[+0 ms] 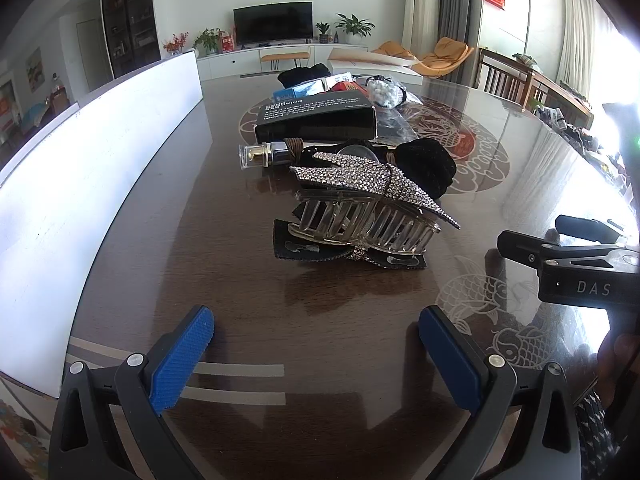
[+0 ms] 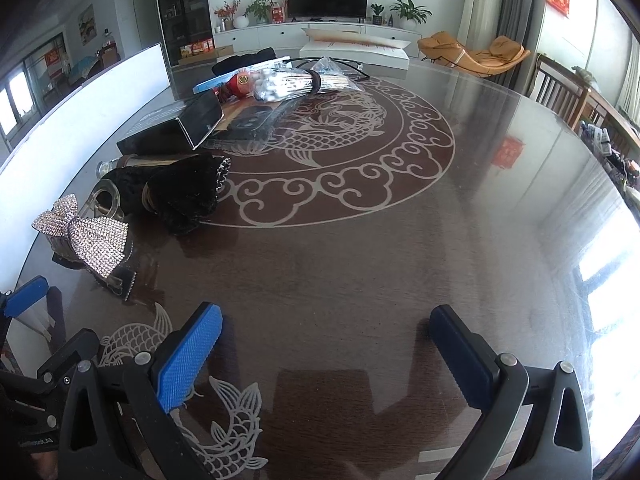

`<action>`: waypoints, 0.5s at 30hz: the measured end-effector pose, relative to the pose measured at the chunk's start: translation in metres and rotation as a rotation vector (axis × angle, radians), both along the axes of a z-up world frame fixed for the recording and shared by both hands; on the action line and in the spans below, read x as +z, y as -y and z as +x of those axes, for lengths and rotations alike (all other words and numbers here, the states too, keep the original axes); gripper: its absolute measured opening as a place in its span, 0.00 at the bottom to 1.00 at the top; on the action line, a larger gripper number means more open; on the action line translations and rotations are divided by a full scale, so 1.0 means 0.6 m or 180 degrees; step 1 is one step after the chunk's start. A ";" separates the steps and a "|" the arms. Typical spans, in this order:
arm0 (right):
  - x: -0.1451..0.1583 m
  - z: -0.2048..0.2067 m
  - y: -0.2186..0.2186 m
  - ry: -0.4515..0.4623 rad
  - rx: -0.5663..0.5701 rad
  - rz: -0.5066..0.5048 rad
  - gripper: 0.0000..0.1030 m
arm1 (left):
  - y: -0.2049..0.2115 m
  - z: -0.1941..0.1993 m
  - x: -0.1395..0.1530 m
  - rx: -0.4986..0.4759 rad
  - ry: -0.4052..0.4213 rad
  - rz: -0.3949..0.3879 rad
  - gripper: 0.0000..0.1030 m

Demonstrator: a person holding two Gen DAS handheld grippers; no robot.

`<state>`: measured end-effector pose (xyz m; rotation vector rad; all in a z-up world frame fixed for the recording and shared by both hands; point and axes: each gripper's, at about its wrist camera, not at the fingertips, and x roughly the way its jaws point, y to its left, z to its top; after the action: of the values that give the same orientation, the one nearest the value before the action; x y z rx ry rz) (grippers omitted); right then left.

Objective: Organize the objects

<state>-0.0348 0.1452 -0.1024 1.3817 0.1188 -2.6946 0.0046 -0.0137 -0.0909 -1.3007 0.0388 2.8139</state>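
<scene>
Your dark glossy wooden table (image 1: pixel 160 280) has the clutter lined up mid-left. Both the left gripper (image 1: pixel 316 356) and right gripper (image 2: pixel 326 354) are wide open and empty, so I'd start with the nearest: the rhinestone bow claw clip (image 1: pixel 360 204), pinched across its clear teeth.

Rhinestone-silver bow clip (image 1: pixel 376 188); black box (image 1: pixel 316 120); brown table (image 1: pixel 320 320), pale fish motifs.

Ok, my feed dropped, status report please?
Left tool open, empty. Right tool open, empty. Rhinestone bow hair claw ahead of left tool, untouched on table. Nothing between them.
</scene>
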 end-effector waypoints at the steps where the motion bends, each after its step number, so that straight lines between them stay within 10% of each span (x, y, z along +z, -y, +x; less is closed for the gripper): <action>1: 0.000 0.000 0.000 -0.0003 0.0000 -0.0002 1.00 | 0.000 0.000 0.000 0.0000 0.0000 0.0000 1.00; 15: -0.001 -0.002 -0.002 0.0027 0.0030 -0.0002 1.00 | 0.000 0.000 -0.001 -0.0002 -0.0003 0.0000 1.00</action>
<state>-0.0362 0.1462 -0.1031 1.3889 0.1235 -2.6807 0.0048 -0.0137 -0.0918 -1.2994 0.0394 2.8139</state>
